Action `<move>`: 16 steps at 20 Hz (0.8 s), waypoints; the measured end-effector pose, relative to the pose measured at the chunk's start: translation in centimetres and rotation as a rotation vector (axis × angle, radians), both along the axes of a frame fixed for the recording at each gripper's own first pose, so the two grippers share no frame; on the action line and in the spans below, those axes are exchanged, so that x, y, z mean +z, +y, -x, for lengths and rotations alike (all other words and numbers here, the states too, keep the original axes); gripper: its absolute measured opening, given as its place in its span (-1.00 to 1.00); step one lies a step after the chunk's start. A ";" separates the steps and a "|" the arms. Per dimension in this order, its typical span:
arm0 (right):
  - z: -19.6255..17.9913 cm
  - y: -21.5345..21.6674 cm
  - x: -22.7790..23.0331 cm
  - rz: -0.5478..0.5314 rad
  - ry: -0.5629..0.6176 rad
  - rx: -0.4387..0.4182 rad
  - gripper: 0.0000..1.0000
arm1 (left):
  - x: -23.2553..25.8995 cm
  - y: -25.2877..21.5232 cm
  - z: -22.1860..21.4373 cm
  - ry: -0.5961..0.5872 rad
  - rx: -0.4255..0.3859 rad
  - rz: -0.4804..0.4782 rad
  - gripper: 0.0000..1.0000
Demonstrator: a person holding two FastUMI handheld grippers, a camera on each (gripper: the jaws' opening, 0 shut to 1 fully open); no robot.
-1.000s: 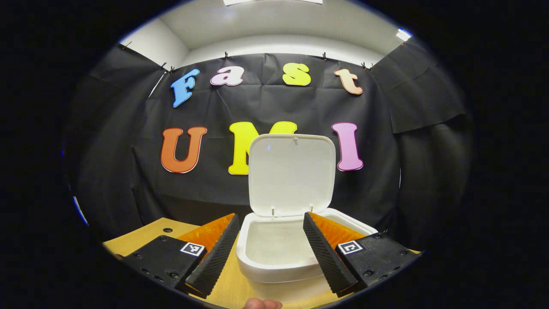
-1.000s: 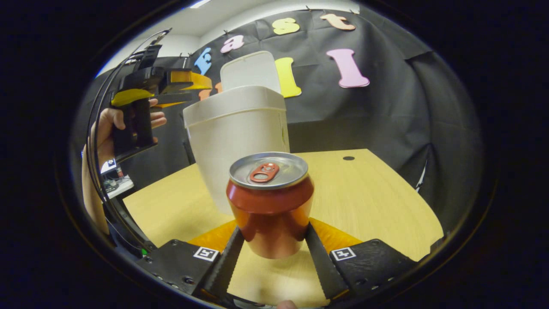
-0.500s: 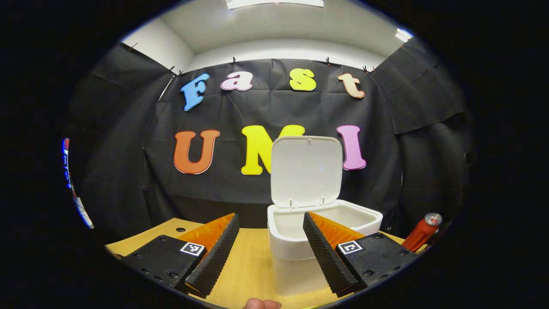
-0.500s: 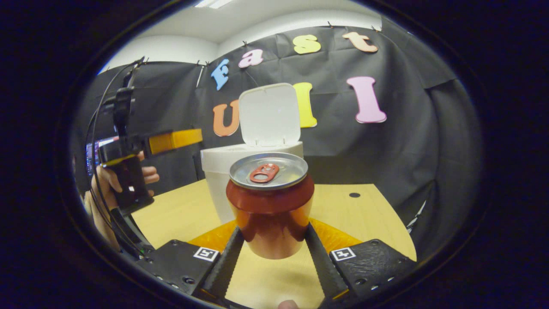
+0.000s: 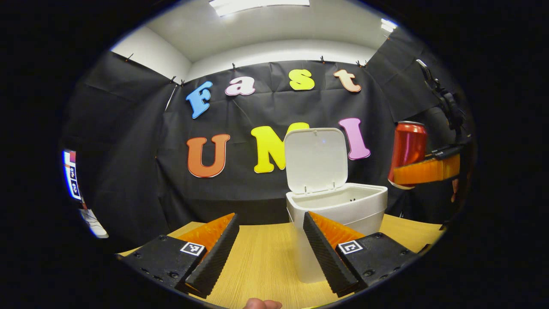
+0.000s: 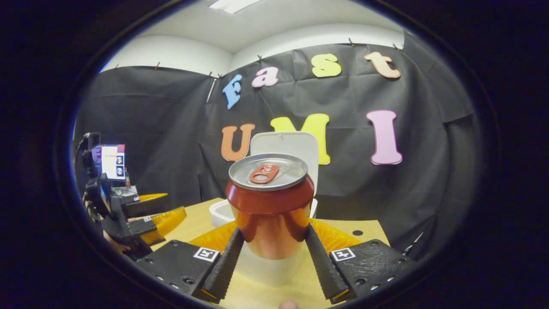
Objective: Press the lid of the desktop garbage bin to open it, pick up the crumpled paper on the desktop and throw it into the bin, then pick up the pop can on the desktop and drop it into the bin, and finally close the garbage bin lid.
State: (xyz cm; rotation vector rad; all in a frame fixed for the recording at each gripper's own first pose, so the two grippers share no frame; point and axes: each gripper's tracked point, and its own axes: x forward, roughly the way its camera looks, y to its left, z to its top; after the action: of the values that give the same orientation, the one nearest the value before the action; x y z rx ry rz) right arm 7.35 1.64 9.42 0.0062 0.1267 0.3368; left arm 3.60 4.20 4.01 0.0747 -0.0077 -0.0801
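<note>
The white desktop bin [image 5: 339, 206] stands on the wooden table [image 5: 257, 266] with its lid [image 5: 315, 159] upright at the back. My left gripper [image 5: 270, 218] is open and holds nothing, a short way in front of the bin and to its left. A red pop can [image 6: 270, 206] is upright between the fingers of my right gripper [image 6: 272, 231], which is shut on it. In the left gripper view the can [image 5: 407, 150] hangs in the air to the right of the bin, above its rim. Behind the can, the bin [image 6: 218, 212] and its lid [image 6: 283, 143] are partly hidden.
My left gripper [image 6: 143, 216] shows low at the left of the right gripper view, with a lit screen [image 6: 109, 161] behind it. A small round hole [image 6: 357, 233] sits in the tabletop to the right of the bin. Black cloth walls close the booth behind.
The left gripper has drawn back from over the bin and sunk lower. The right gripper has lifted the can up off the table to above the bin's rim.
</note>
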 end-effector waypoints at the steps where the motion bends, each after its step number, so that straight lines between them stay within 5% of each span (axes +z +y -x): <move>1: -0.6 0.7 0.5 -0.007 0.007 0.015 0.59 | -0.3 0.3 0.4 0.001 0.000 0.002 0.95; 10: -10.0 2.6 1.4 -0.012 0.104 -0.032 0.59 | -2.1 4.5 3.2 0.005 0.085 0.006 0.98; 16: -12.2 3.4 -1.0 -0.010 0.190 -0.054 0.59 | -3.4 4.8 3.4 0.019 0.084 0.011 0.97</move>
State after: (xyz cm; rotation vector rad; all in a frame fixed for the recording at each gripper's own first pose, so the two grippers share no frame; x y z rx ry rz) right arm 19.56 5.06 8.44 0.0511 0.3125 0.2829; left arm 0.24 8.96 0.58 0.0627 0.0141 0.0028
